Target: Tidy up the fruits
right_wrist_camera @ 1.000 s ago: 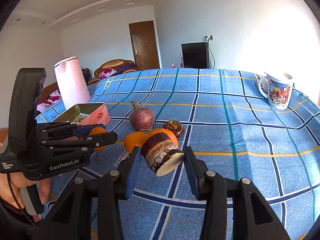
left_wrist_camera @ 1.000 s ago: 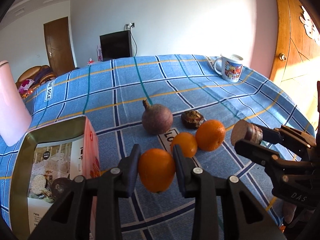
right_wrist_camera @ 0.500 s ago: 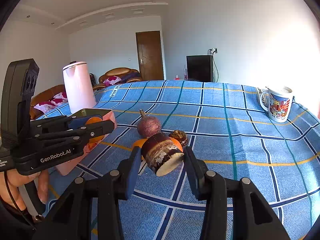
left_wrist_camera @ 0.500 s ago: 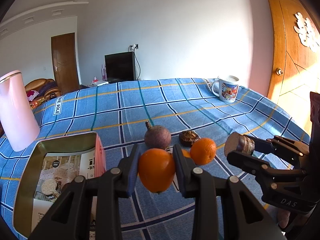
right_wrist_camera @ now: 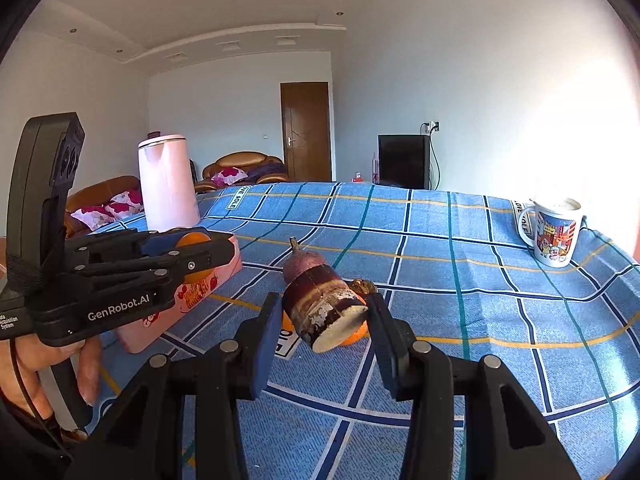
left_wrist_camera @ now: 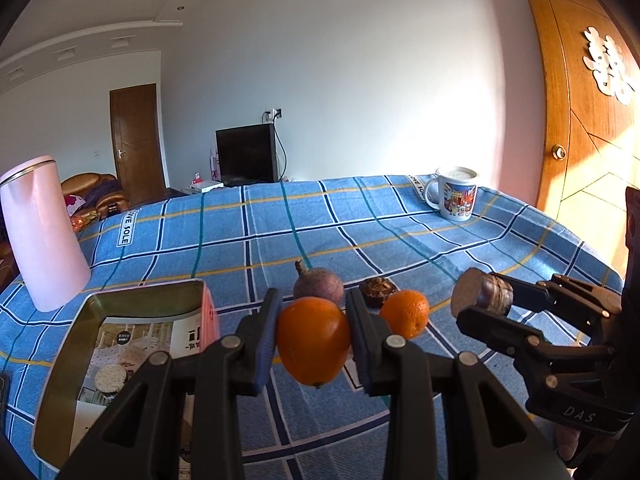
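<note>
The orange (left_wrist_camera: 313, 340) is clamped in the left gripper (left_wrist_camera: 312, 340), raised beside the open tin (left_wrist_camera: 120, 308). Carry it over the rim, lower, then release (right gripper (right_wrist_camera: 324, 320) grips a cut stalk piece (right_wrist_camera: 320, 304)).

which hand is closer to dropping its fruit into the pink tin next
Left, probably. The left gripper, shut on the orange, sits right beside the open pink tin. The right gripper holds the brown cut piece farther away, with the left gripper between it and the tin.

orange fruit (left_wrist_camera: 313, 340), blue checked cloth (left_wrist_camera: 360, 220), pink tin (left_wrist_camera: 208, 320)
</note>
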